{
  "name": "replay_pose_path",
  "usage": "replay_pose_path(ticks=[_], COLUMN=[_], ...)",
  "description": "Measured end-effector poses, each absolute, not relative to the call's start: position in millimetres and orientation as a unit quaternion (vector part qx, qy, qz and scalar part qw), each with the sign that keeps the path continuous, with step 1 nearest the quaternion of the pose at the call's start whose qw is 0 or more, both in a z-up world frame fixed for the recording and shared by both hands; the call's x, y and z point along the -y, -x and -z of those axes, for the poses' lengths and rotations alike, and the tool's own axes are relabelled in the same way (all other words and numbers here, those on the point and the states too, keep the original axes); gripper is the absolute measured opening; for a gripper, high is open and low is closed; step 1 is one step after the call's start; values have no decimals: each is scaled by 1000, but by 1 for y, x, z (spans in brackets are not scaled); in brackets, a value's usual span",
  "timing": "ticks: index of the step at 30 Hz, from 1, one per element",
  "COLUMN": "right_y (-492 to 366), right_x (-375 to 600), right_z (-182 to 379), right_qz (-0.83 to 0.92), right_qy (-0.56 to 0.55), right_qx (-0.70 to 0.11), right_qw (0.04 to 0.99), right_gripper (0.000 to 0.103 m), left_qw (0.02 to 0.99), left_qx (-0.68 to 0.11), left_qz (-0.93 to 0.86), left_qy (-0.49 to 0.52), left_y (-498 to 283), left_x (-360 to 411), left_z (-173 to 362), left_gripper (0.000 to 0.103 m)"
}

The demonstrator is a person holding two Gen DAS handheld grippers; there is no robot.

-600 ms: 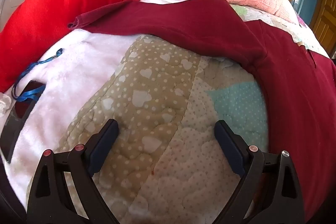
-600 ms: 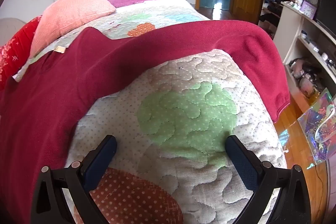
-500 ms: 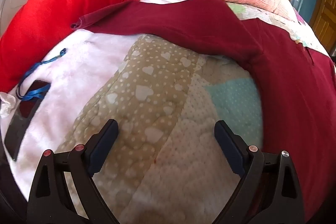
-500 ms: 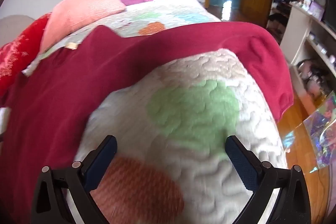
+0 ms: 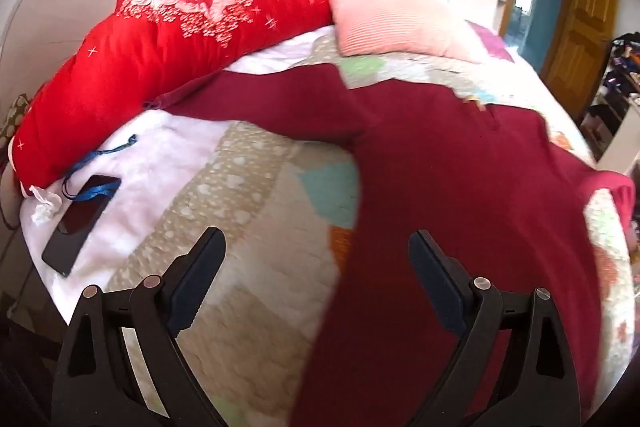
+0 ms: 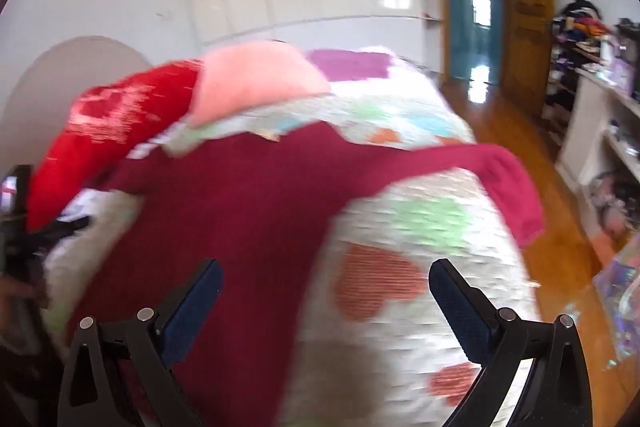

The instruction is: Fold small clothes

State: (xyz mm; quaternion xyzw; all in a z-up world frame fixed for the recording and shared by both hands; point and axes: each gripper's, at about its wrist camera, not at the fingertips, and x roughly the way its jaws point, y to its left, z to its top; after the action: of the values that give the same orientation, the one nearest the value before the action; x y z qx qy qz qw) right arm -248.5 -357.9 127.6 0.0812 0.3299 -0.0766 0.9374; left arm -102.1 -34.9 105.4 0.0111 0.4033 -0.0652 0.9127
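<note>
— Both jaws spread wide, nothing between them. My left gripper [image 5: 316, 267] and right gripper [image 6: 326, 295] hover above the bed.

— Where's the garment?

— Maroon sweater [image 5: 460, 187] lies flat on the quilt [image 5: 248, 195], sleeves out left and right, the right cuff [image 6: 516, 195] drooping over the bed's edge.

— Which step?

— I'd say folding hasn't begun. Next I need to descend onto a sleeve and pinch only one layer.

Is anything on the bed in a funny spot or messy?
Yes. A black phone with a blue strap lies on the white blanket beside a crumpled tissue, stray things on a folding spot. The dark red sweater lies spread out, unfolded, one sleeve drooping over the bed's edge.
</note>
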Motion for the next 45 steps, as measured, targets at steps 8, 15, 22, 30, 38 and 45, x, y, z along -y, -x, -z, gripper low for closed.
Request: replay_pose_path(ticks=[8,15,22,30,38,45], right_y=[230,220,216,212,206,198], right_x=[286,264,256,256,256,255], right_z=[-125,-130,-130,-124,-119,-113], right_qz=[31,15,20,22,22,21], right_qy=[-68,-78,-66,-61,-62,-56], right_qx=[-337,-338,-330,-335,-339,-344], right_qw=[939,938,941,940,939,937], right_gripper=[103,103,103,103,103,103], left_qw=[922,923,920,923,923,921], left_qx=[-381,-376,-384,-376,-378,-383], left_qz=[74,74,81,74,71,67], left_qy=[-5,-19,-11,-25,-28,-29], left_y=[136,146,146,147,144,138], left_x=[55,62,66,70,70,71], left_z=[-111,-109,-104,-100,-96,-89], left_gripper=[93,93,93,93,93,93])
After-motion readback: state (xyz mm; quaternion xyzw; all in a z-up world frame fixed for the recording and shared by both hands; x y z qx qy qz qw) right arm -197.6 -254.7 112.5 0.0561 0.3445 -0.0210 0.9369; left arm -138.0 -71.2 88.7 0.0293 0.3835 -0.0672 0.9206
